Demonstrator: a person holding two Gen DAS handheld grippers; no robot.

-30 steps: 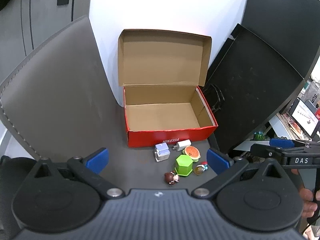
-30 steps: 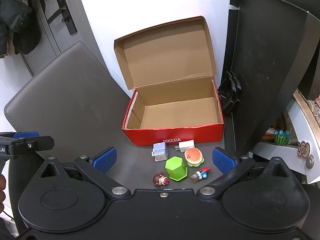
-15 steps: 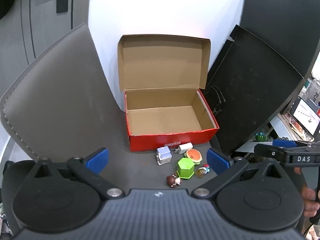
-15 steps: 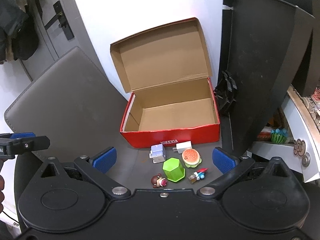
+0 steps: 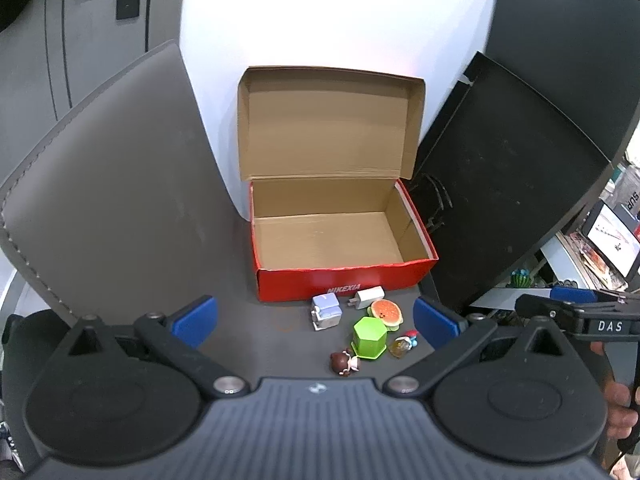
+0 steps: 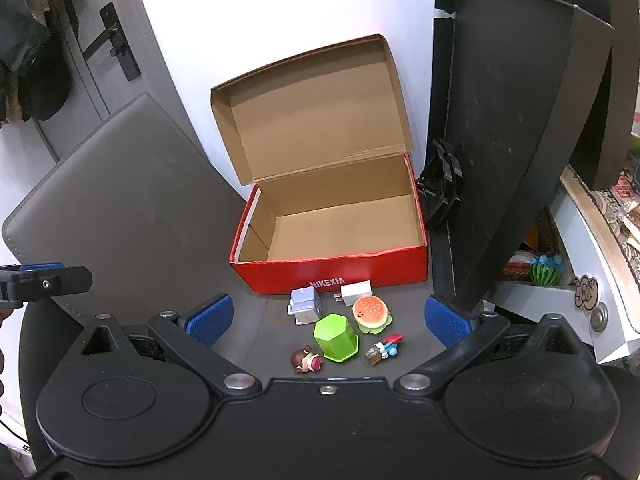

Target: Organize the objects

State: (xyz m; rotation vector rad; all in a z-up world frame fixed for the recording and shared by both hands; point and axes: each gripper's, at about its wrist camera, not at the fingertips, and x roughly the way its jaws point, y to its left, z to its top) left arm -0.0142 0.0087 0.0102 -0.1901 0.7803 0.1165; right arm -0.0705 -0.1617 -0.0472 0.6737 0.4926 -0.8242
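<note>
An open red shoebox with its lid up stands on a dark mat, nothing inside. In front of it lie small items: a green hexagonal cup, a burger toy, a white charger, a pale blue cube toy, a brown-haired figurine and a small blue-red figure. My left gripper and right gripper hover open above them, holding nothing.
A grey padded board leans at the left, black panels at the right. A white shelf with clutter lies beyond the right panel. A door with a handle is behind.
Both grippers have drawn back and up a little; the box and items sit lower and smaller in view. Nothing was touched.
</note>
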